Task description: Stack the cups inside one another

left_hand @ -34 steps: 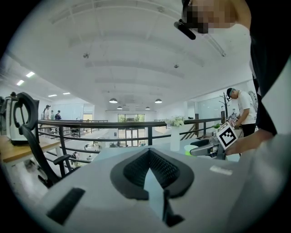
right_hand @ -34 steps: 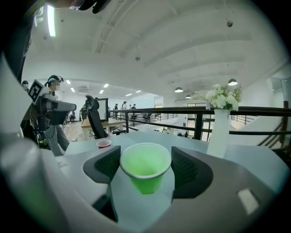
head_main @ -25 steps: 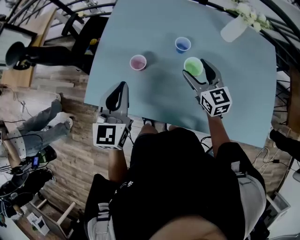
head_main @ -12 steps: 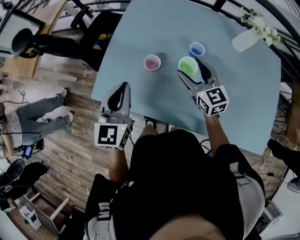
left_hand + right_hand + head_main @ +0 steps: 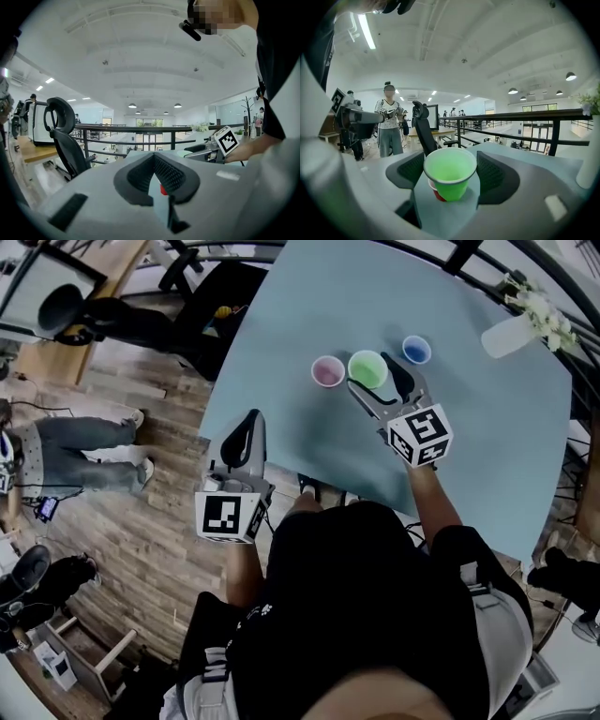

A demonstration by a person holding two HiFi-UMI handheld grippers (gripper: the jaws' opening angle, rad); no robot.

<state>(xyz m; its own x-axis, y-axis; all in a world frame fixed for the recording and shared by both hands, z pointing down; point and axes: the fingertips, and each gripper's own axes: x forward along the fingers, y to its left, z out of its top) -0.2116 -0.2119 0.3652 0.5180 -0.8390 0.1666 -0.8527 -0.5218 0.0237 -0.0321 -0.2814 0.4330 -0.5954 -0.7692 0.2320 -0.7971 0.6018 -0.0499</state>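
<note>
Your right gripper [image 5: 373, 378] is clamped on the green cup [image 5: 367, 367], with a jaw on each side of it just under the rim (cup upright, mouth up). The green cup is between the pink cup [image 5: 327, 371], just beside it on the left, and the blue cup [image 5: 416, 350], further right and a bit farther. All three are at the table [image 5: 300, 315]. Your left gripper [image 5: 251, 418] is closed on nothing, pads pressed together, at the table's near left edge, well apart from the cups.

A bystander [image 5: 80, 454] is cut off by the left edge.
</note>
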